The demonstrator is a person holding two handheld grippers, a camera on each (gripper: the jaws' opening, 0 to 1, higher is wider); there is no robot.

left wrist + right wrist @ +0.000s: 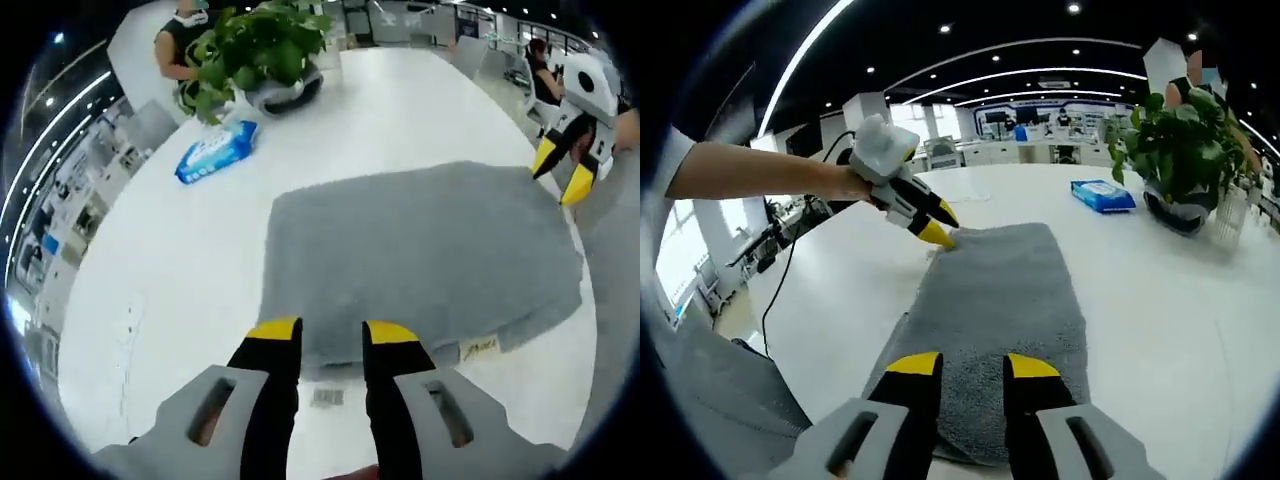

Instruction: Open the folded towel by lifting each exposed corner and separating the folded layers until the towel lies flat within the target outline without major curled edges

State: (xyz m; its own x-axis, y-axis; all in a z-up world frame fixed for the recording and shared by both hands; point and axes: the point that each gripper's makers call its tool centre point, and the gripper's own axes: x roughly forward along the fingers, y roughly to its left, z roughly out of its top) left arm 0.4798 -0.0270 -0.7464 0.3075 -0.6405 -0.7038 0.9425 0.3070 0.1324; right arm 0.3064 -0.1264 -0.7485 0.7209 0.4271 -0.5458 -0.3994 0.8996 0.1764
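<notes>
A grey towel (420, 250) lies folded into a long strip on the white table (180, 280). My left gripper (332, 332) hovers open over the towel's near edge, nothing between its yellow-tipped fingers. A small label (480, 348) sticks out of that edge. In the right gripper view the towel (990, 310) runs away from me, and my right gripper (972, 364) is open above its near end. The left gripper (937, 228), held by a hand, has its tips at the towel's far left corner. The right gripper (562, 172) shows at the towel's far right corner.
A potted plant (262, 50) and a blue pack of wipes (216, 151) stand on the table beyond the towel, also seen as the plant (1185, 150) and wipes (1102, 194). A person (180, 40) sits behind the plant. A cable (780, 290) hangs off the table's left side.
</notes>
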